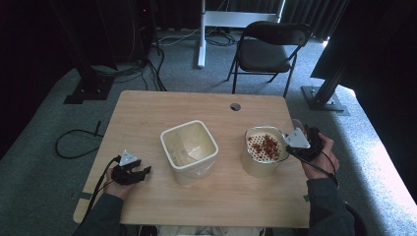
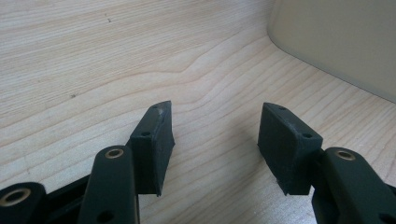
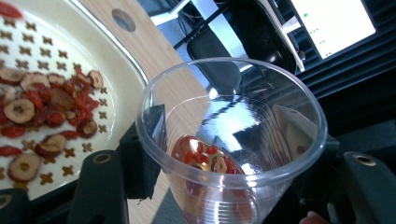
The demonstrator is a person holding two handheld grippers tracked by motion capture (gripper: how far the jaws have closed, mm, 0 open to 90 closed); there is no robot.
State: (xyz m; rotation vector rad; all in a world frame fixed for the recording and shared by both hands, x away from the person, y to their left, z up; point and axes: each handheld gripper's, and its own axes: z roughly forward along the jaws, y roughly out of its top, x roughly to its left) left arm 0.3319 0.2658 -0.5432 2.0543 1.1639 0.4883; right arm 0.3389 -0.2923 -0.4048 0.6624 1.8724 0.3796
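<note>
My right gripper (image 1: 295, 129) is shut on a clear plastic cup (image 3: 229, 140), tipped toward a round white strainer bowl (image 1: 261, 167) at the table's right. Red dried fruit pieces (image 1: 264, 144) lie on the bowl's perforated insert (image 3: 56, 93). A few red pieces (image 3: 205, 161) cling near the cup's bottom. A square cream container (image 1: 190, 149) stands at the table's middle. My left gripper (image 1: 142, 173) rests open on the wood at the front left, with nothing between its pads (image 2: 154, 149). A corner of the cream container (image 2: 336, 42) lies just beyond it.
The wooden table (image 1: 147, 113) has a cable hole (image 1: 235, 106) at its far edge. A black folding chair (image 1: 268, 49) stands behind the table. Cables (image 1: 74, 142) trail over the carpet at the left.
</note>
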